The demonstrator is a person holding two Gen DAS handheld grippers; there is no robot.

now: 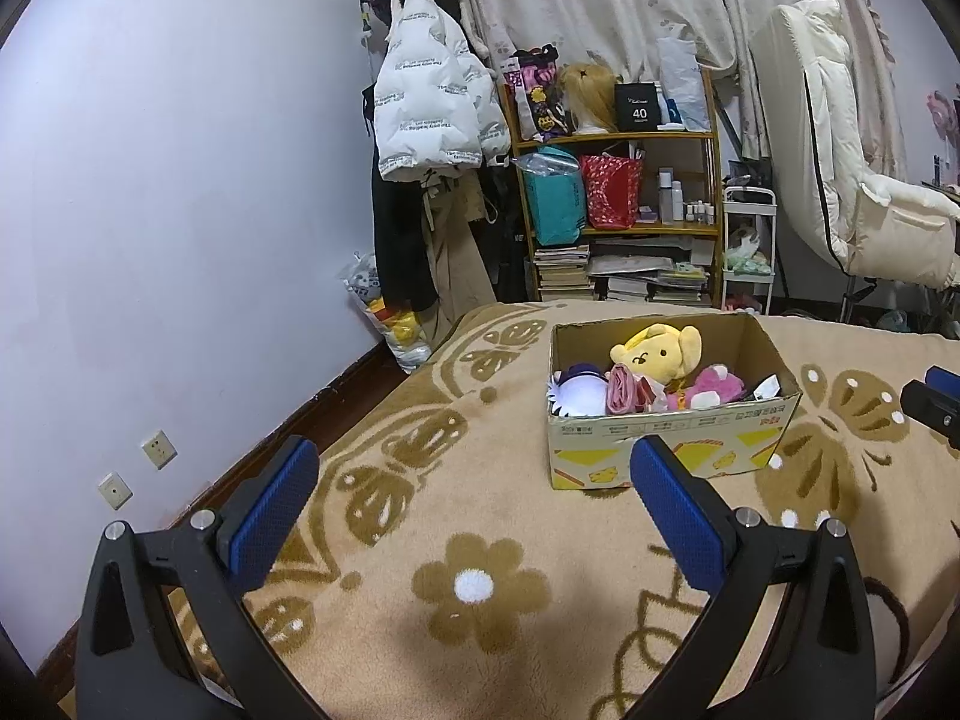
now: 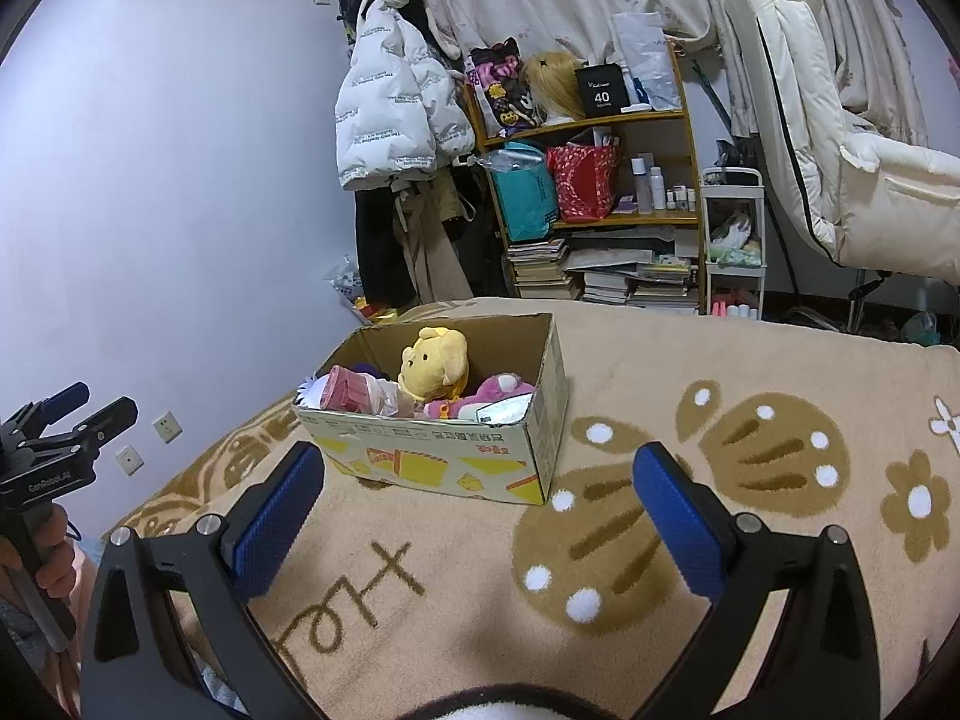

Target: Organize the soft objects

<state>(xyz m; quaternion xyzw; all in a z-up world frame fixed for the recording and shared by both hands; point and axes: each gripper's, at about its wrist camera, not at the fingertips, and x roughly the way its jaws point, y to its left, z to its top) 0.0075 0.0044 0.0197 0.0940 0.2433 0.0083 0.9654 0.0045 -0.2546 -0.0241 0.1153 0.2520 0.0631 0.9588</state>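
While hovering over the patterned blanket [image 1: 480,540] with jaws spread wide and empty, left gripper [image 1: 474,504] then right gripper [image 2: 480,504], cardboard box [image 1: 672,438] of plush toys [image 1: 657,354] at one o'clock and eleven o'clock respectively, cluttered shelf [image 1: 624,138] beyond.

Open cardboard box [image 1: 672,438] on blanket, plush toys [image 1: 657,354] inside

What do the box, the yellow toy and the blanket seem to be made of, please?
Box: corrugated cardboard, matte, with printed sides and raw brown cut edges. Yellow toy: plush fabric, probably stuffed, with a fuzzy nap and stitched face. Blanket: thick fleece-like pile, going by its fuzzy woven pattern.
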